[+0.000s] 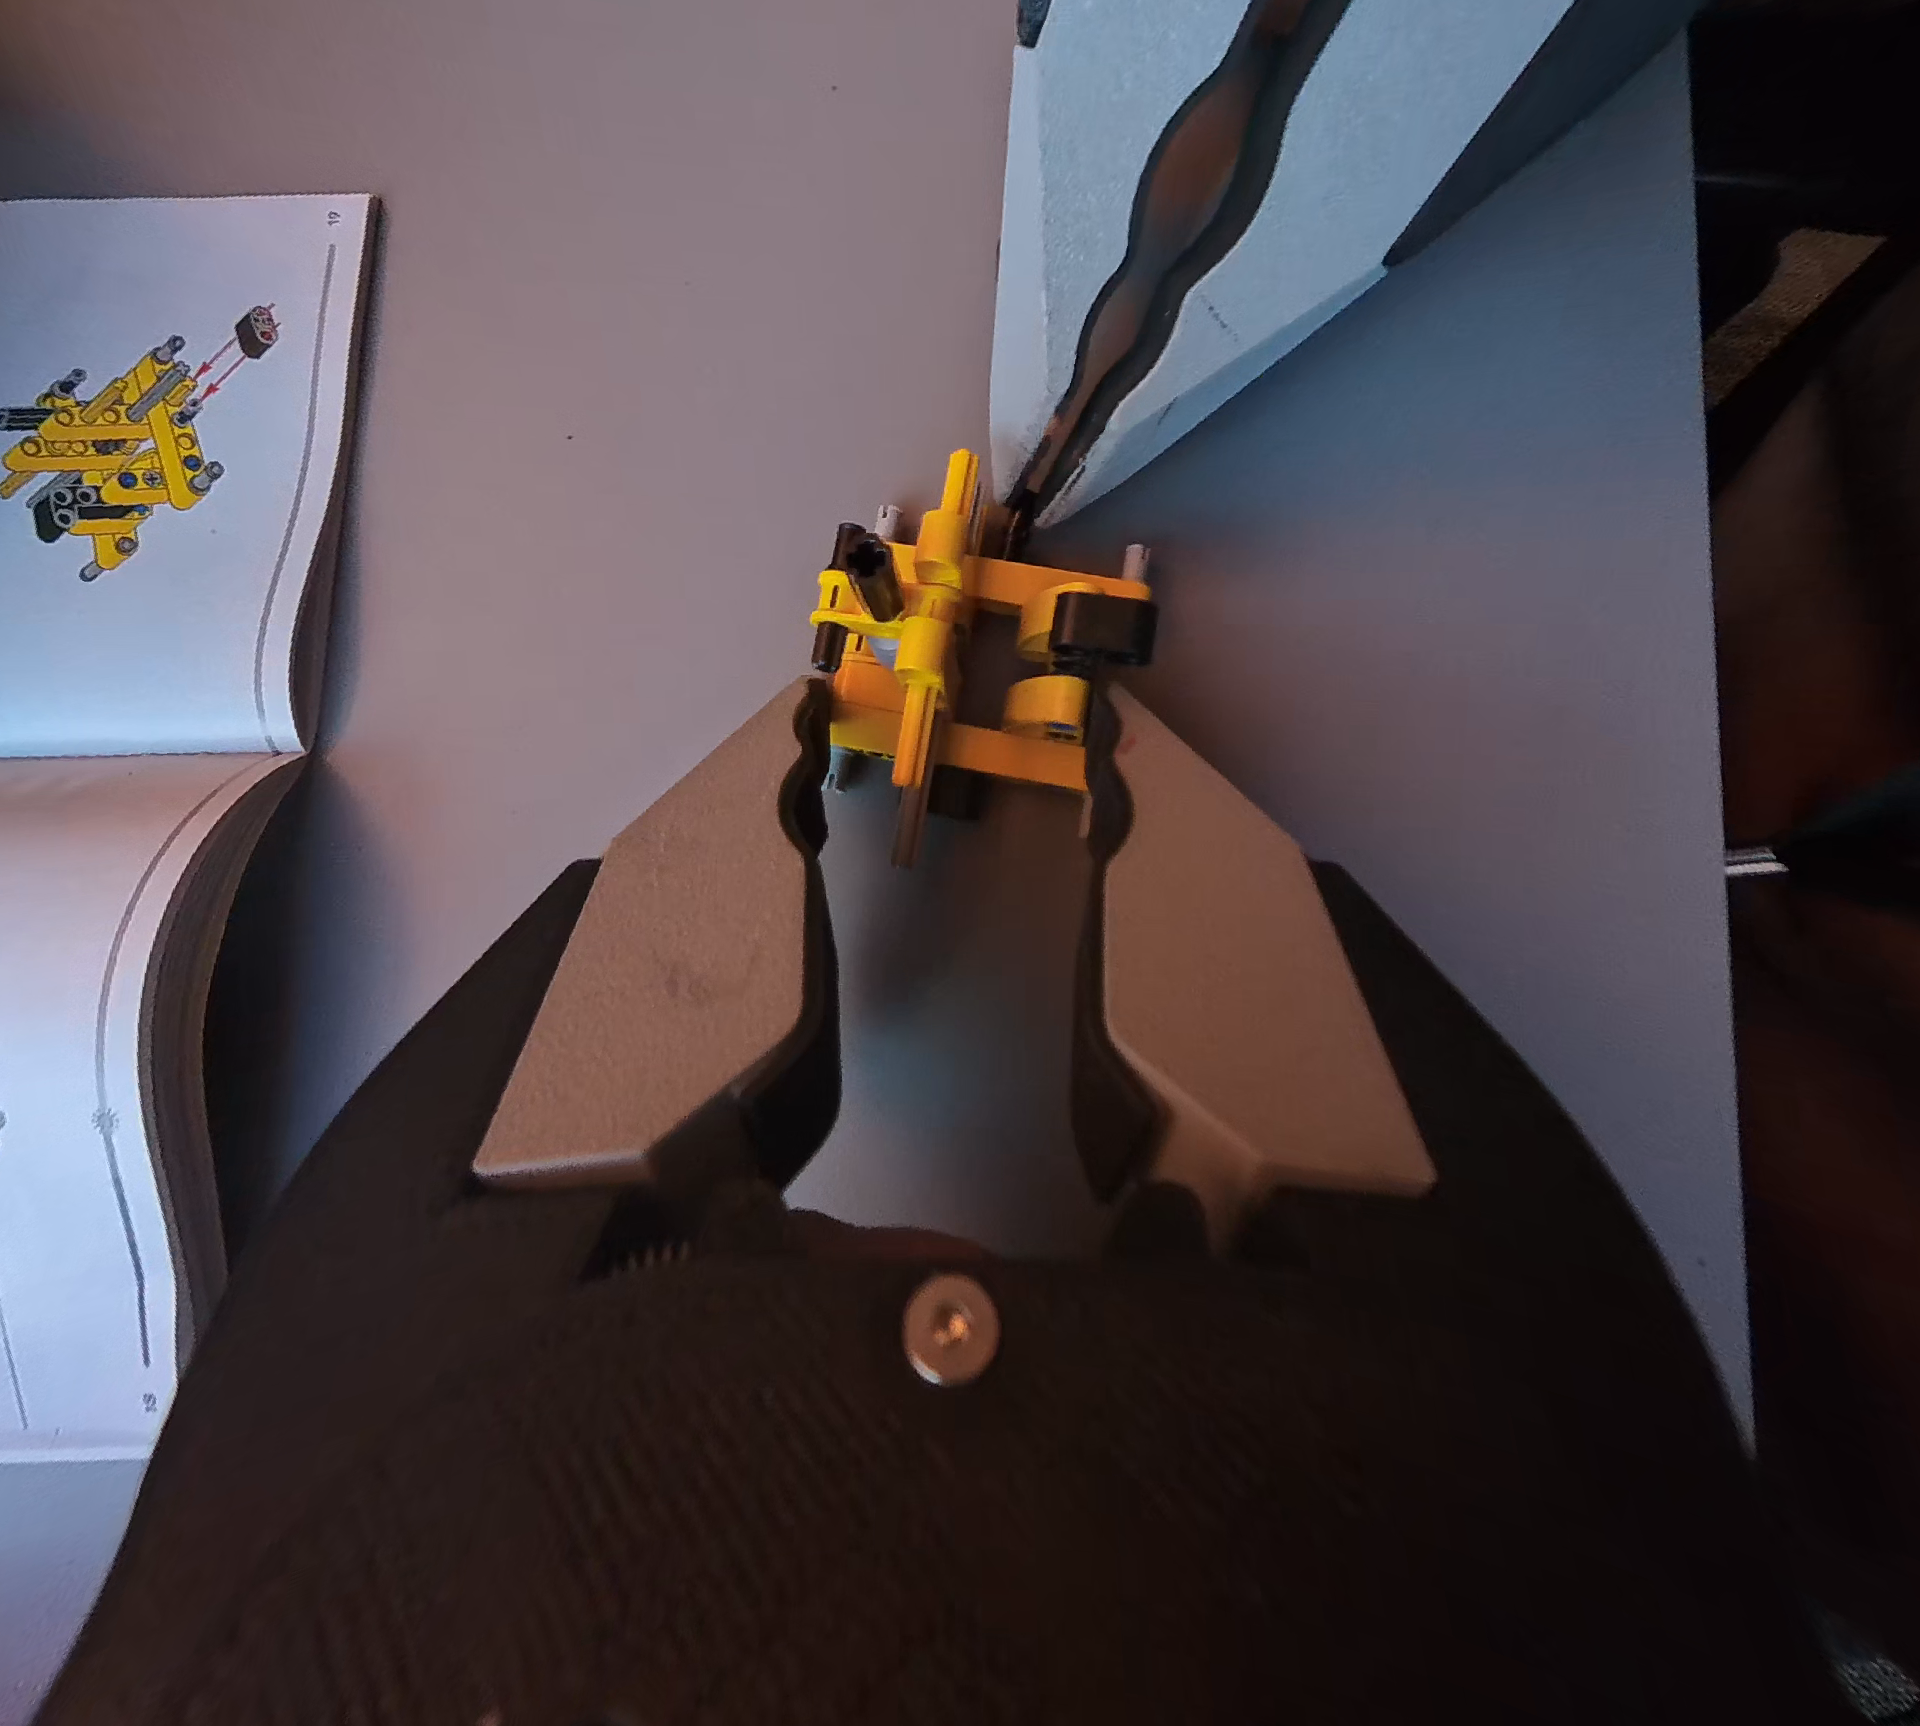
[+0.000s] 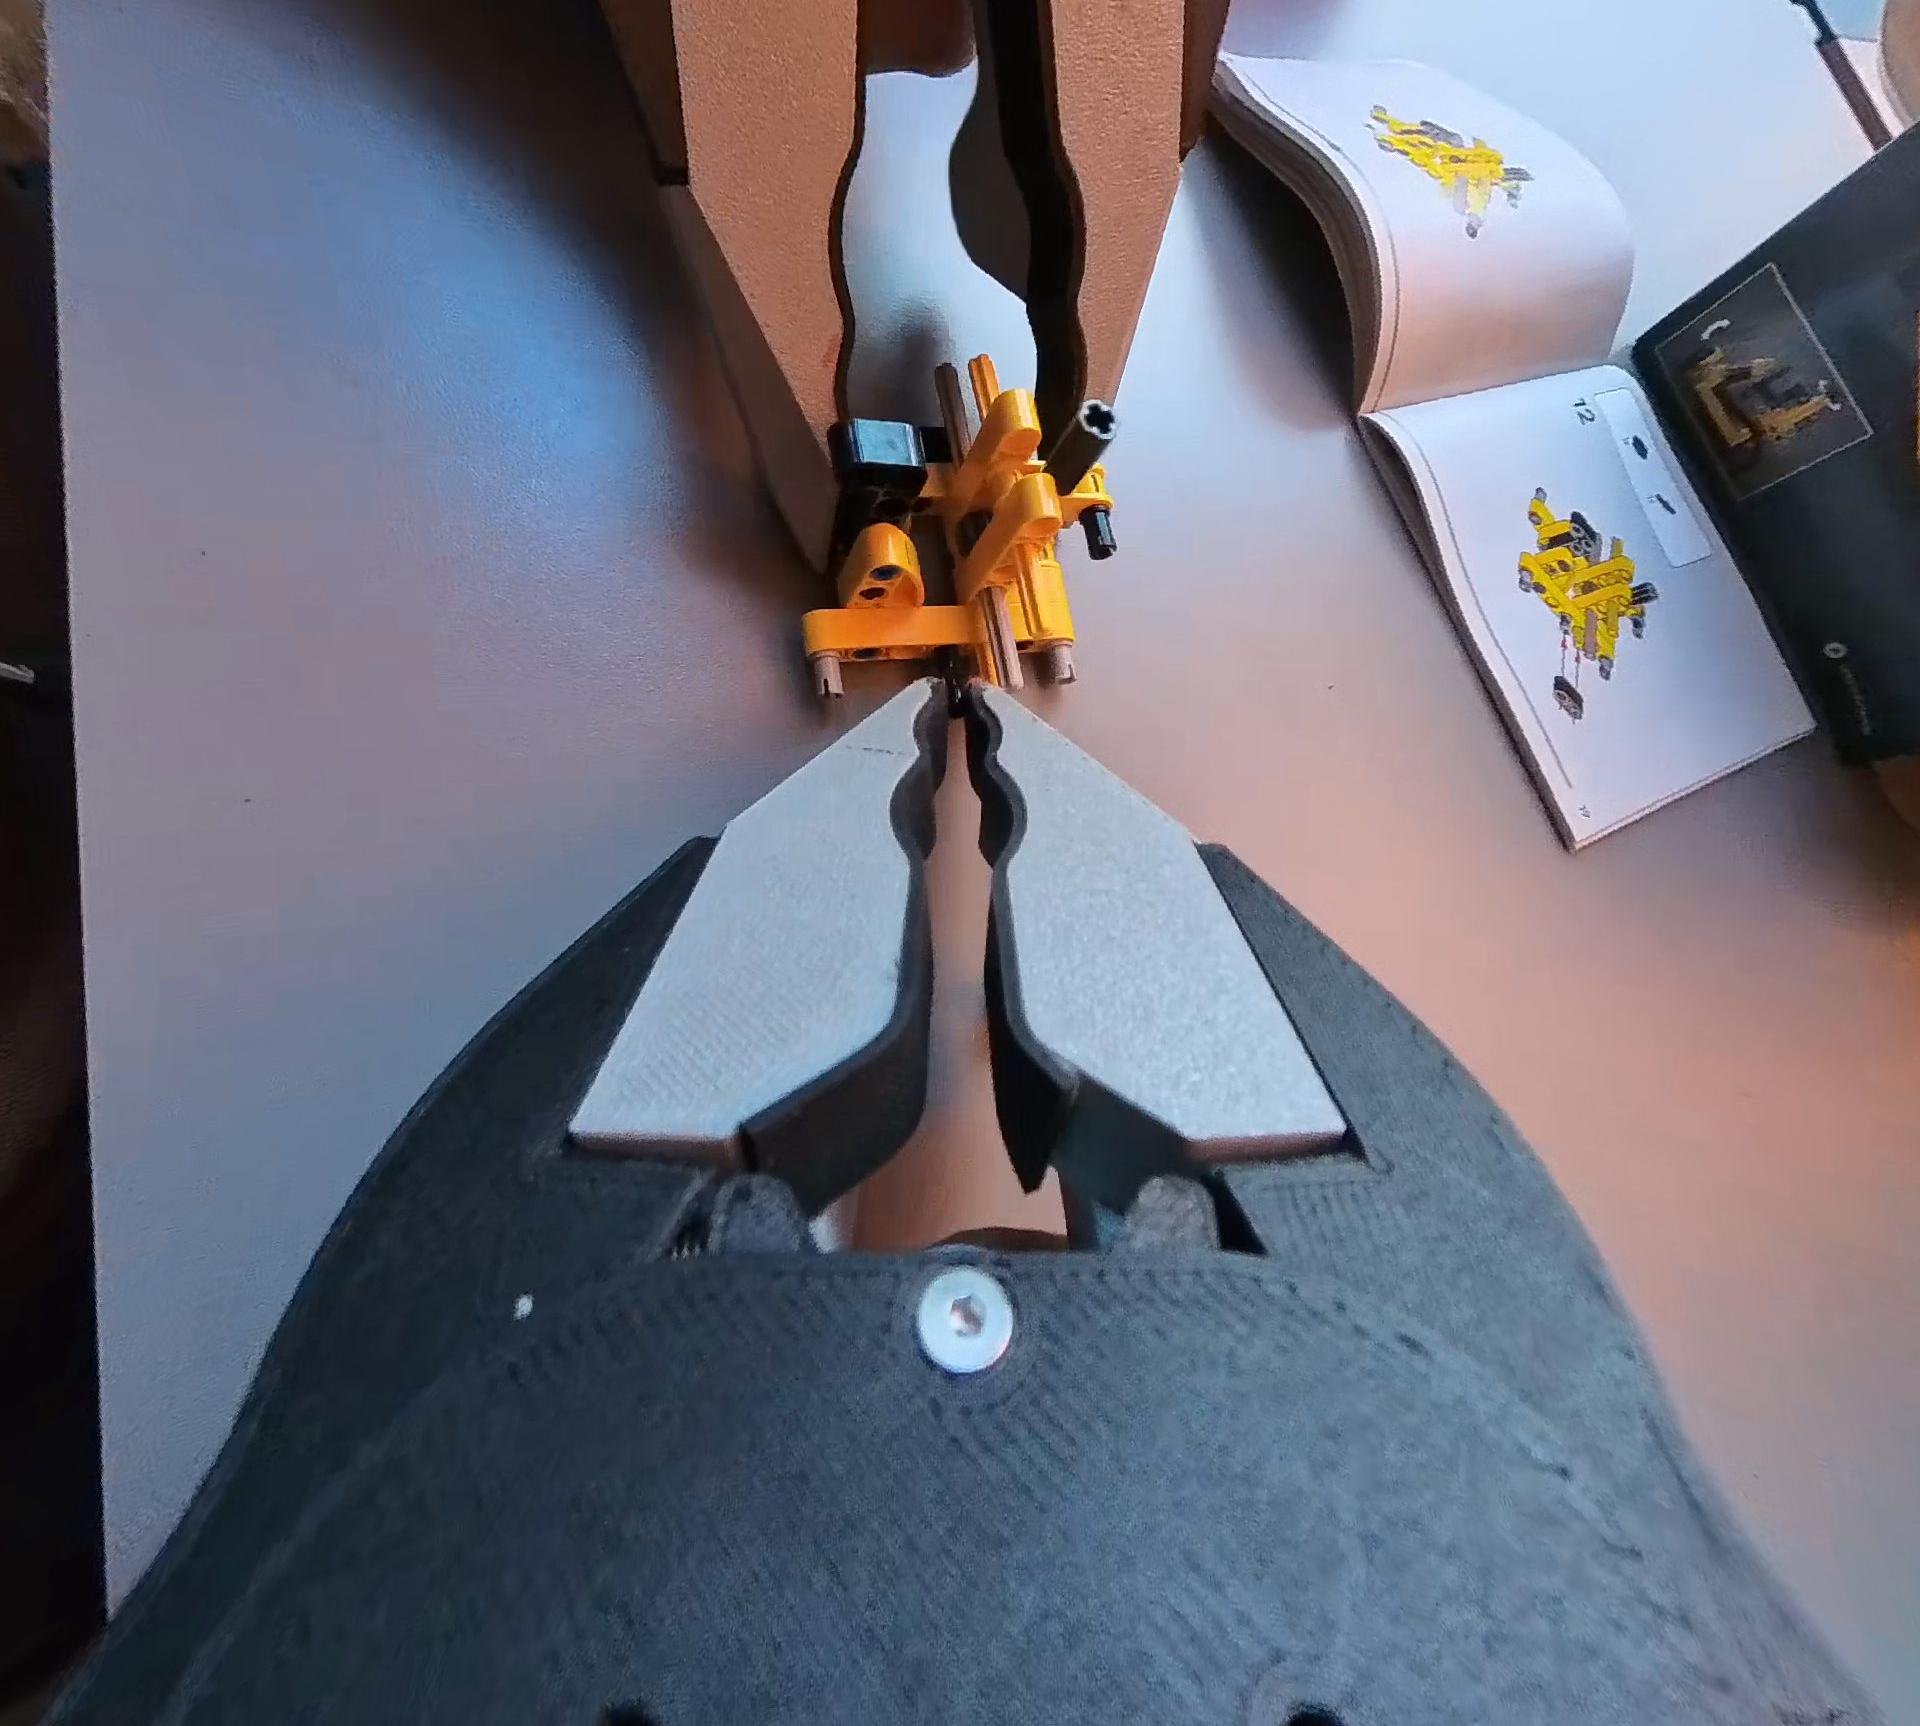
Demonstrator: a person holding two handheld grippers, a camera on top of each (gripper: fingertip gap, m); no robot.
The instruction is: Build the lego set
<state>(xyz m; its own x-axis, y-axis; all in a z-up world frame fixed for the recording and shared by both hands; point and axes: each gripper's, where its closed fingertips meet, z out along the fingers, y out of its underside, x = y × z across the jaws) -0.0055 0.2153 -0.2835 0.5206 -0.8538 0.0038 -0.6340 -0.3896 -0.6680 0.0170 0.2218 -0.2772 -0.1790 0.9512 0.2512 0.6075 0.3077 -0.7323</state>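
We brace yellow-and-black lego beam assembly [image 1: 971, 674] on grey bench [image 1: 623, 118]: left tool [image 1: 961, 741] pinches its sides; right tool [image 2: 954, 697], pressed together on small black pin [image 2: 952, 670], presumably seats it.

Each wrist camera looks steeply down along its own fingers, close above the white table [image 1: 623, 118]. The views face each other, sharing the yellow lego assembly [image 1: 966, 668] at frame centre and the instruction booklet [image 2: 1507, 388].

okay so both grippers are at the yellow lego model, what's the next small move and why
Probably push the right gripper gently forward, seating its small black pin into the yellow lego assembly. Its tips are pinched on the pin at the model's edge, while the left gripper brackets the model from the opposite side.
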